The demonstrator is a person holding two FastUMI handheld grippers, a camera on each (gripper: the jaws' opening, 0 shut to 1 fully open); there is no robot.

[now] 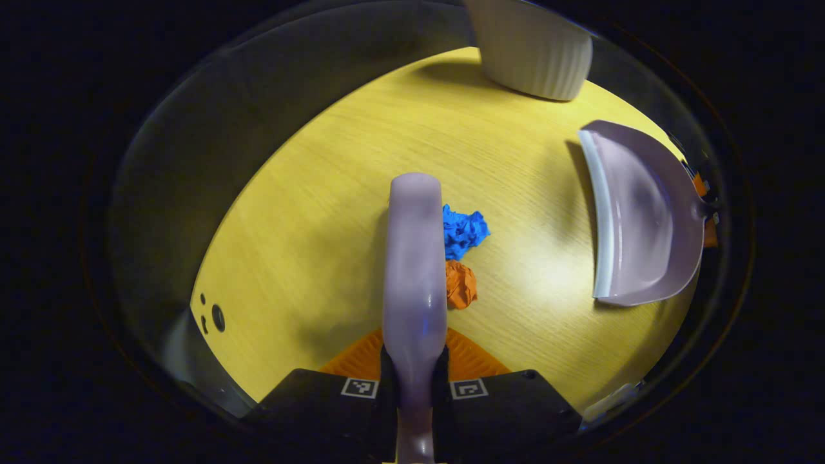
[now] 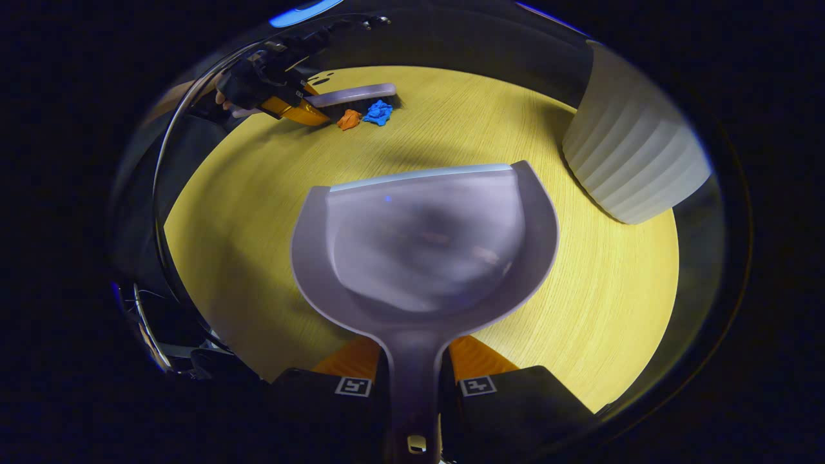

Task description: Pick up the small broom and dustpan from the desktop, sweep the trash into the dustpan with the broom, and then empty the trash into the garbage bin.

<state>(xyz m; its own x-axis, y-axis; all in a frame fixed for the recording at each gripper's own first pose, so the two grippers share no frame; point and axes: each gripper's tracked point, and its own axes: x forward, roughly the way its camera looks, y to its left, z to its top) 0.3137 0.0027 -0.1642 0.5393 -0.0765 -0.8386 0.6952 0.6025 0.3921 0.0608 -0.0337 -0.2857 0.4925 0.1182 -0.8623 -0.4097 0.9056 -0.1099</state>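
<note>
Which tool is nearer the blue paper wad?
Left. The left tool holds the broom right beside the blue wad. The right tool, holding the dustpan, sits across the table from it.

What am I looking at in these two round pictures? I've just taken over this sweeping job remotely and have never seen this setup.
There is no robot arm here: a person holds one two-finger gripper in each hand, and a fisheye camera rides on each, looking forward along its fingers.

The left gripper view looks along the left gripper, which is shut on the small broom. Right beside the broom on the yellow desktop lie two crumpled scraps, the blue trash and the orange trash. Farther off stands the dustpan, and at the far edge the white ribbed garbage bin.

The right gripper view looks along the right gripper, which is shut on the dustpan's handle. The pan looks empty, its open edge facing the scraps, with a stretch of bare desktop between.
</note>
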